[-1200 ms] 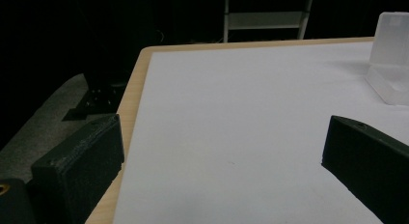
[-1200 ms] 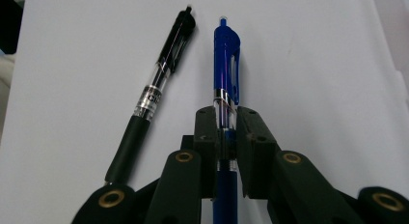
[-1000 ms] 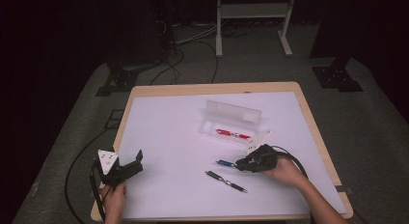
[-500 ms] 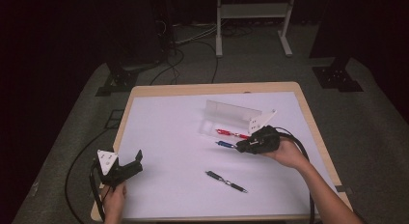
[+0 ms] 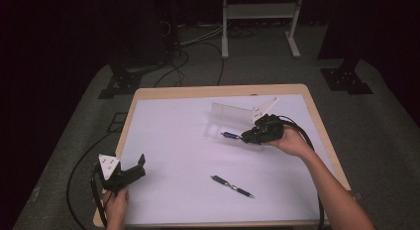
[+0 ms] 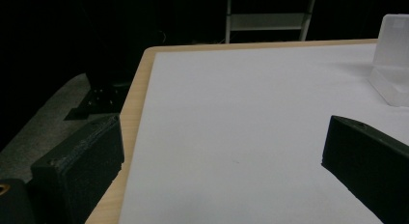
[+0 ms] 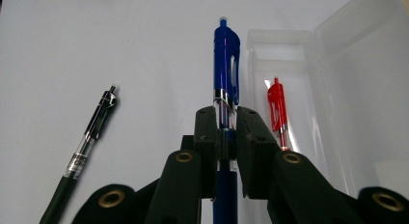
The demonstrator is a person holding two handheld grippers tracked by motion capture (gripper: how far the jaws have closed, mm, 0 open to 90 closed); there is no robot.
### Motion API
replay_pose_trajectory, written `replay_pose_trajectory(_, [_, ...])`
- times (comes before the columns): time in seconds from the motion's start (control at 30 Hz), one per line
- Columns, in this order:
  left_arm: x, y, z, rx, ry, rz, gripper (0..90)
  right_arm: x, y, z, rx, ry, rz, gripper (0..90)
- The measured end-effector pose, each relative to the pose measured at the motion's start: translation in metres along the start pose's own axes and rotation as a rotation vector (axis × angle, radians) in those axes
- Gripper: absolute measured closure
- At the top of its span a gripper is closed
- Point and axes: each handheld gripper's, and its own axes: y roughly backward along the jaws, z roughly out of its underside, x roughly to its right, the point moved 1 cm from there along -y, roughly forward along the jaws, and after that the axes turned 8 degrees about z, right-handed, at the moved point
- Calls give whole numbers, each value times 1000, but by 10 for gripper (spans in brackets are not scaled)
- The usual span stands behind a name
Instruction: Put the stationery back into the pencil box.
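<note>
1. The right gripper (image 7: 226,125) is pinching a blue pen (image 7: 225,64) across its barrel, jaws pressed onto it from both sides, with the clip end sticking out ahead of them.
2. In the high view, that right gripper (image 5: 247,137) is carrying the blue pen (image 5: 229,135) at the near edge of the clear plastic case (image 5: 233,112), whose lid is standing open.
3. A red pen (image 7: 277,105) is already lying inside the clear plastic case (image 7: 333,64), just beside the blue one's path.
4. A black pen (image 5: 232,186) is lying loose on the white table (image 5: 168,141), well apart from the case and nearer the person.
5. The pens look light, stiff and smooth, so they are likely to roll or twist in a pinch; gripping mid-barrel, as here, seems the safest hold, while the thin case will probably slide if nudged.
6. The left gripper (image 5: 130,173) is resting at the table's near left corner with its jaws spread wide and holding nothing; its own view is looking across bare white surface (image 6: 251,137).
</note>
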Motion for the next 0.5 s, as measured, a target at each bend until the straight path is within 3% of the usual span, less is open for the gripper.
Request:
replay_pose_trajectory(0.3, [2, 0, 0, 0, -3, -2, 4, 10, 0, -11, 16, 3, 10, 786])
replay_pose_trajectory(0.5, [5, -1, -1, -3, -16, 0, 4, 17, -7, -15, -2, 7, 20, 786])
